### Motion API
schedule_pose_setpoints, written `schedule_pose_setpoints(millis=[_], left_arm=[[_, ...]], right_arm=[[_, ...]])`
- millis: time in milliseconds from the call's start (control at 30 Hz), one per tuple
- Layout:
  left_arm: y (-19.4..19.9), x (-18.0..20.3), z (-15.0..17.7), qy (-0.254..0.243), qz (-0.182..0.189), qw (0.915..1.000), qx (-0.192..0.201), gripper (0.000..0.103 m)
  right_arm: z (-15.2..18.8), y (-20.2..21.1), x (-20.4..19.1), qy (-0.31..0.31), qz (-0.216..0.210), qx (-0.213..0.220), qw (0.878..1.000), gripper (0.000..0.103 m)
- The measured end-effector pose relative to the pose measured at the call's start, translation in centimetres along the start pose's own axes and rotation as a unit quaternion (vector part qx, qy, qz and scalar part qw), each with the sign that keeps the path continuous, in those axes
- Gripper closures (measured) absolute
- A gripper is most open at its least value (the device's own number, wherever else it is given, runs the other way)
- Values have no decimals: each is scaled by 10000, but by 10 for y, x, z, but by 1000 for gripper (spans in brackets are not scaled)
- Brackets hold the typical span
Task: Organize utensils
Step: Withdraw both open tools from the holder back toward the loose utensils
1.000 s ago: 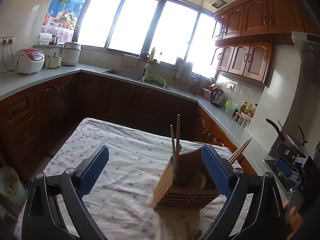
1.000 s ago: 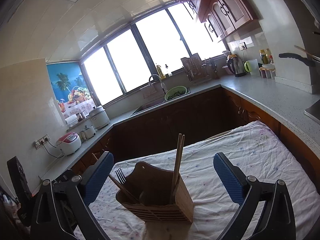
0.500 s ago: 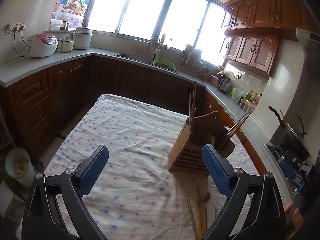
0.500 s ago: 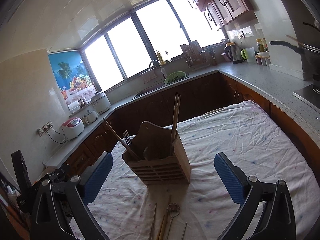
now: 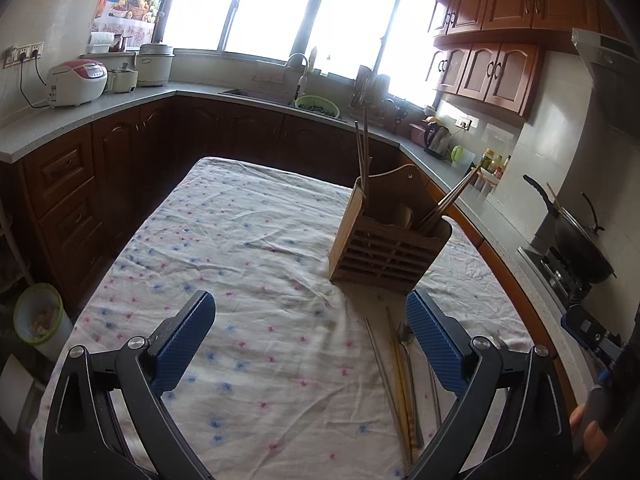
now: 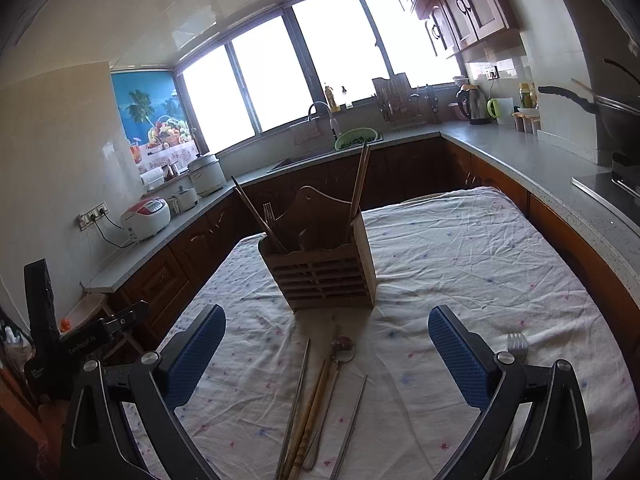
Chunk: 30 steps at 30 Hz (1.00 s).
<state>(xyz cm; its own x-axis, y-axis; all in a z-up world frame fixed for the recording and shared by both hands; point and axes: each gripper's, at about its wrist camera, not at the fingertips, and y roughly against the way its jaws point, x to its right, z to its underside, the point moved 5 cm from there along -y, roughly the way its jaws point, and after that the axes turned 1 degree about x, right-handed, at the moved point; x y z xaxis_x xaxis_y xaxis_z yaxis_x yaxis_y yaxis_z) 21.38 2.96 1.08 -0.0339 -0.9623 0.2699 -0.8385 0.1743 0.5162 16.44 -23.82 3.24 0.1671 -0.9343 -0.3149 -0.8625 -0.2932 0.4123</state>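
My left claw point(image 5: 310, 334) and right claw point(image 6: 326, 346) hang spread wide, empty, above the cloth-covered counter point(image 6: 460, 248). Holder point(image 6: 324, 268) stands upright ahead, holding chopsticks point(image 6: 359, 184); loose chopsticks point(image 6: 310, 408), spoon point(image 6: 340, 354) and fork point(image 6: 517, 342) lie before it.

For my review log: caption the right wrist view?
Open right gripper above loose chopsticks and a spoon, facing the wooden utensil holder.

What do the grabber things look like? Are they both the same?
Yes, they match. The left gripper and the right gripper each have two black arms shaped like open triangles, joined with round silver bolts. Each finger ends in a flat blue pad with a bumpy, woven-looking texture. No cables or sleeves show.
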Motion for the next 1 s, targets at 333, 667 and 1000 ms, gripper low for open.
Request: schedule_pose_setpoints(millis=[333, 667, 1000], left_arm=[[-7, 5, 31, -90, -19, 9993, -372, 5], [-25, 6, 47, -100, -40, 9970, -771, 5], [-60, 17, 62, -289, -40, 9897, -1403, 5]], right_arm=[[30, 2, 4, -65, 25, -227, 9997, 1], [51, -11, 11, -148, 77, -534, 9984, 1], [63, -35, 19, -142, 210, -895, 9957, 1]])
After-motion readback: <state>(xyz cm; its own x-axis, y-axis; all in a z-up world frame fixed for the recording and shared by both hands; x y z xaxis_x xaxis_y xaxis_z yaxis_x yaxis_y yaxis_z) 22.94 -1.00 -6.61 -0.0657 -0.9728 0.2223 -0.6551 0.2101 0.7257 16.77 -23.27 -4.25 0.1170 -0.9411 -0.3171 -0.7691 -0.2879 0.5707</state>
